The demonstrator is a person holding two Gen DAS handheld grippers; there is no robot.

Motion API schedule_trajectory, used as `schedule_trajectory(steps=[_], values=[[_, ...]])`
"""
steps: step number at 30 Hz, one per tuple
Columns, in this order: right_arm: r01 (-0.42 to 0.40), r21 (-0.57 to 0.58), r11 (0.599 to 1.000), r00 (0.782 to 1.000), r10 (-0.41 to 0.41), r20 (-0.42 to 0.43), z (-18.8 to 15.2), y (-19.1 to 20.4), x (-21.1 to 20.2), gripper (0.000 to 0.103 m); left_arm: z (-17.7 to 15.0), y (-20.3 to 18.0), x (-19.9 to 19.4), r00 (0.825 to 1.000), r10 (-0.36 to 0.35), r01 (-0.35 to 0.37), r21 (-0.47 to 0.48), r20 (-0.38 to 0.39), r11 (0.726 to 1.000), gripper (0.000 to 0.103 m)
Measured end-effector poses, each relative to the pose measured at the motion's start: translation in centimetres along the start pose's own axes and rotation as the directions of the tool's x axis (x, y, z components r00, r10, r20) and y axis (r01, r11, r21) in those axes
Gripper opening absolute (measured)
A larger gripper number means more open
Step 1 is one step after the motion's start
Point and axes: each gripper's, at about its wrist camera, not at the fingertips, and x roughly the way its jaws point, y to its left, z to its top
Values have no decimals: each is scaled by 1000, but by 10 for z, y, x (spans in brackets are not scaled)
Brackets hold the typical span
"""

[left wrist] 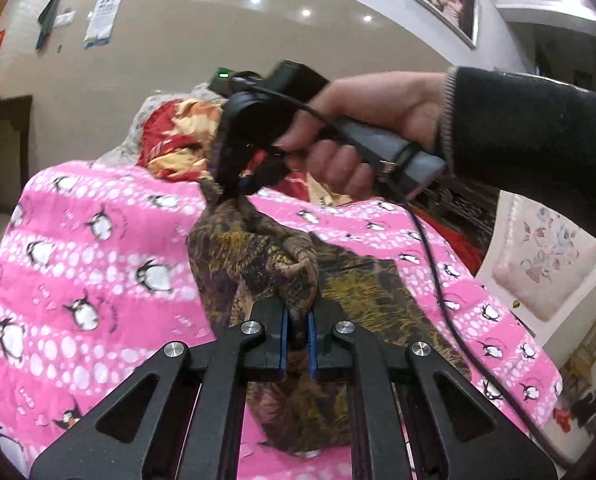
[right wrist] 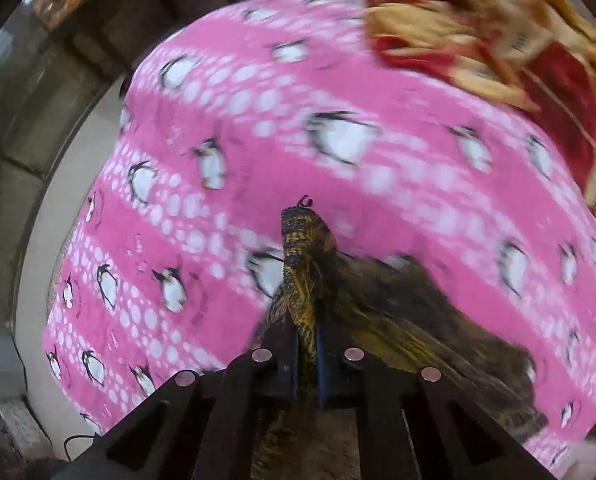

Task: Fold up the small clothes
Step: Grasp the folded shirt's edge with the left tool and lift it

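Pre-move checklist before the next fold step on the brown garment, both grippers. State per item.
1. Left gripper shut on the brown patterned garment: ok.
2. Right gripper shut on a bunched edge of the garment: ok.
3. Garment spread flat for folding: not ok, it hangs bunched and twisted between the two grips.
4. Pink penguin blanket free of both grips: cannot tell at the right gripper, that view is blurred.
5. Black cable clear of the garment: not ok, it trails beside the cloth.
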Motion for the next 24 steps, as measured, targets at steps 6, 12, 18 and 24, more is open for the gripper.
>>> schedule_trajectory(steps=[6, 12, 18, 24], values=[[-31, 104, 994, 998, 26, 51, -41, -65, -25, 5, 2, -39, 23, 998, -56, 58, 47, -36, 997, 6], [-60, 158, 986, 996, 48, 77, -88, -124, -34, 5, -4, -93, 49, 988, -126, 136, 119, -88, 984, 6], [-76, 205, 976, 994, 58, 95, -131, -178, -37, 5, -31, -152, 78, 967, -178, 209, 172, -181, 963, 6], [-93, 251, 963, 993, 72, 93, -160, -214, -16, 5, -56, -180, 104, 946, -186, 241, 193, -264, 951, 6]])
